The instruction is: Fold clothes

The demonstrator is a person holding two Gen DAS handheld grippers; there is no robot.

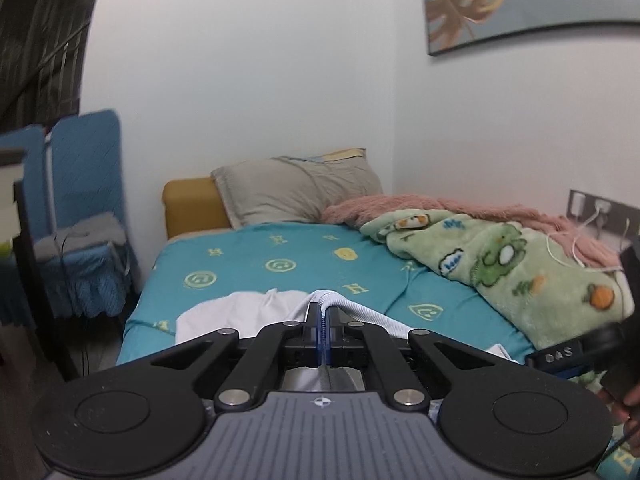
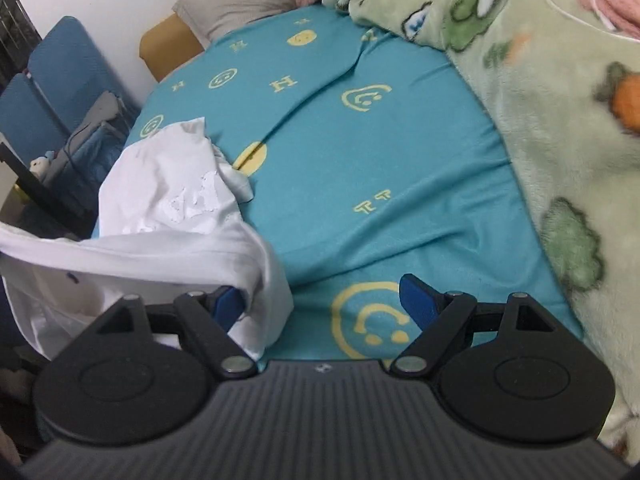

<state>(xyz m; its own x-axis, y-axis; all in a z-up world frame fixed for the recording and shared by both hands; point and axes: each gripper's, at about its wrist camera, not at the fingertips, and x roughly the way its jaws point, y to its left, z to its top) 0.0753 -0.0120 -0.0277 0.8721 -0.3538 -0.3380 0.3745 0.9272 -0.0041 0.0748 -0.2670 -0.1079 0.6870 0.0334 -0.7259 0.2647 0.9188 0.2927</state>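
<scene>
Nearest in the left wrist view, the left gripper [image 1: 322, 312] has its jaws pressed together on a ribbed white hem of the white garment [image 1: 240, 312], which drapes over the fingertips and trails down out of sight behind the gripper body. In the right wrist view the right gripper [image 2: 324, 300] has its jaws spread wide. The blue pad [image 2: 228, 304] of its left finger is partly covered by a fold of the white garment [image 2: 168, 208], and whether that pad touches the cloth cannot be told; nothing is clamped between the jaws.

The garment lies bunched at the near left corner of the bed [image 2: 360, 152], one part stretched out past the left edge of the frame, so its full shape stays hidden. A faint cracked print shows on it, too worn to read.

Farther on, the teal sheet with yellow smiley faces runs toward a grey pillow [image 1: 296, 192]. A green cartoon blanket [image 1: 520, 272] is heaped along the right side, with a pink blanket [image 1: 400, 206] behind it and a white cable [image 1: 576, 240] lying across both. At the left stands a blue folding chair [image 1: 80, 208], blurred. On the far wall a leaf picture [image 1: 500, 4] is cut off by the frame.
</scene>
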